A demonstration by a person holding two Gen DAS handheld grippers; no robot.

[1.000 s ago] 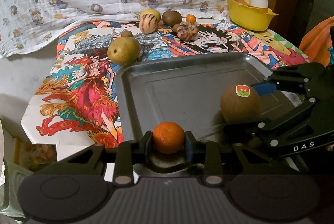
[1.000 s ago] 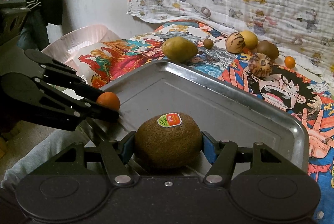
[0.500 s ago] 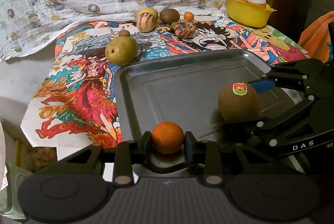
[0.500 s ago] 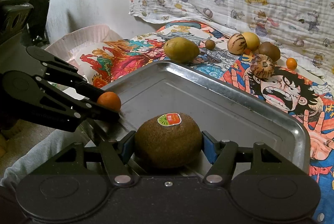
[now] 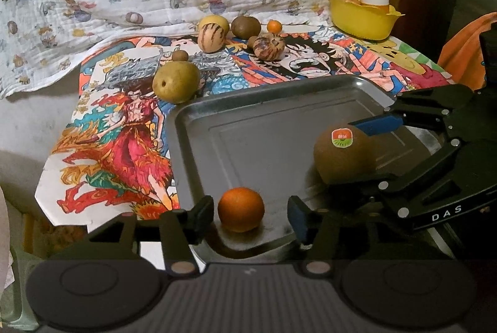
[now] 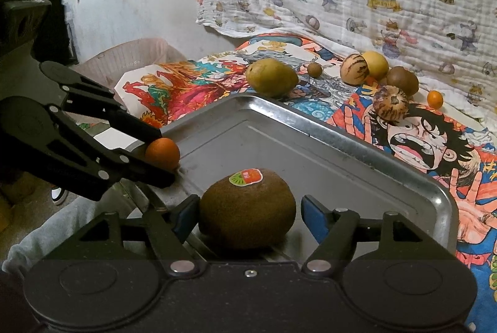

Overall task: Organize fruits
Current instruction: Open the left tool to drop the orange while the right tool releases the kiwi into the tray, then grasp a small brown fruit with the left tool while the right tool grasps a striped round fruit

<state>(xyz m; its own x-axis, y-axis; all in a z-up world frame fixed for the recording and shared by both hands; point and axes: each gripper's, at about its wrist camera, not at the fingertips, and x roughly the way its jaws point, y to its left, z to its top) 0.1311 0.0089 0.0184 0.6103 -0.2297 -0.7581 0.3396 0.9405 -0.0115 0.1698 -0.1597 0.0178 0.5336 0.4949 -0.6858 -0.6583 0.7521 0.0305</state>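
A small orange (image 5: 241,209) rests in the near corner of the metal tray (image 5: 248,128). My left gripper (image 5: 250,214) is open around it, fingers apart from it. A brown kiwi (image 6: 247,207) with a sticker lies on the tray (image 6: 310,146); my right gripper (image 6: 248,216) is open around it with gaps on both sides. The kiwi also shows in the left wrist view (image 5: 343,155), and the orange in the right wrist view (image 6: 162,154). More fruit lies on the cartoon cloth beyond the tray: a yellow-green pear (image 5: 175,82), a striped melon (image 5: 212,38), another kiwi (image 5: 246,27).
A striped round fruit (image 5: 269,45), a tiny orange (image 5: 274,26) and a small brown fruit (image 5: 180,55) sit at the back. A yellow bowl (image 5: 360,16) with a white cup stands at the far right corner. A pale basket (image 6: 133,60) stands left of the table.
Both grippers have opened. The orange and the kiwi, gripped before, now rest free on the tray.
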